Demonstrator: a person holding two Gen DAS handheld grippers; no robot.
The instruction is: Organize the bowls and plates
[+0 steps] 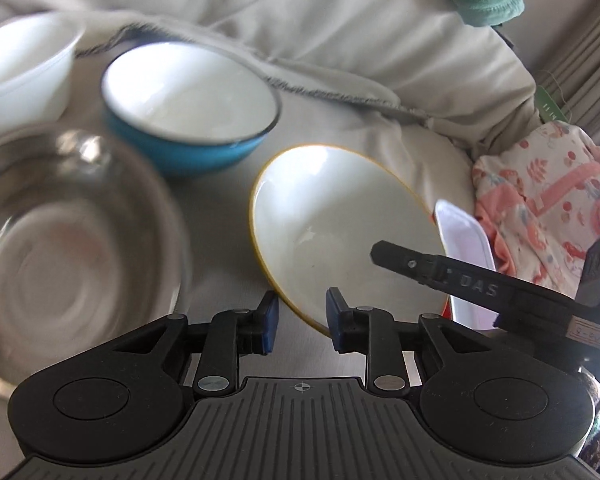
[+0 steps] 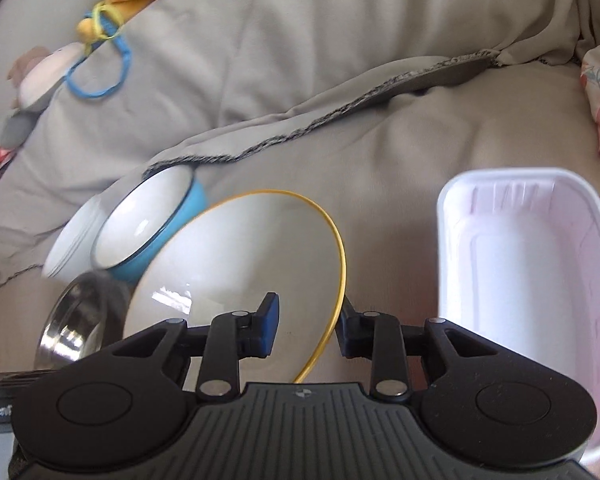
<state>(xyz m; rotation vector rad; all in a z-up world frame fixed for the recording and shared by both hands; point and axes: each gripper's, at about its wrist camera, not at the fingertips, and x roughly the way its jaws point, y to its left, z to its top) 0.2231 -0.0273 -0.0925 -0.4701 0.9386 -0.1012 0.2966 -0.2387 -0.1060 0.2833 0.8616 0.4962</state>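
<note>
Currently your right gripper (image 2: 305,326) has its jaws closed on the rim of the yellow-rimmed bowl (image 2: 236,264), one pad inside the bowl and the other outside its edge; the bowl sits tilted on the grey bed cover (image 2: 400,160). Your left gripper (image 1: 302,322) straddles the near rim of the same bowl with its jaws at a narrow gap; whether the pads press on the rim you cannot tell from the left wrist view. To the left of the bowl sits the blue bowl (image 1: 188,108), with the white bowl (image 1: 24,64) beyond it and the steel bowl (image 1: 72,240) in front, blurred. The white plastic tray (image 2: 528,280) lies just right of the yellow-rimmed bowl.
</note>
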